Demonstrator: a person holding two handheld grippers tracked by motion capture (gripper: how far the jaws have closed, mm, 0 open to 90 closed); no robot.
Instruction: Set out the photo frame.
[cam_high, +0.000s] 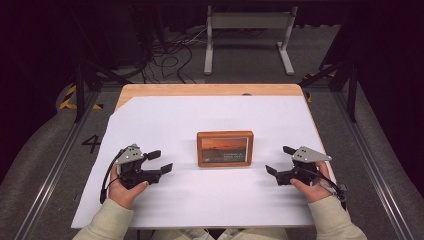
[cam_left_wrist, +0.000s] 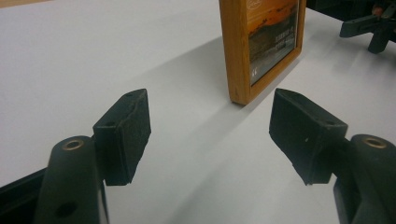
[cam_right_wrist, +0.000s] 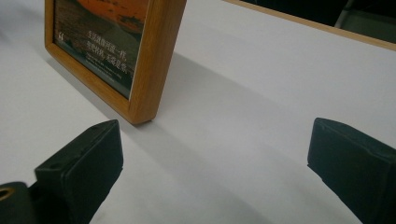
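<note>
Both hand-held grippers gape wide, empty, flanking the upright picture frame; its long axis runs left-right, picture facing the person.

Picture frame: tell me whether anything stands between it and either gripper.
Nothing visible does. The picture frame stands upright on the white table cover, with bare cover between it and the open left gripper and the open right gripper.

White sheet on wooden table, tangled cables, white metal stand beyond
</note>
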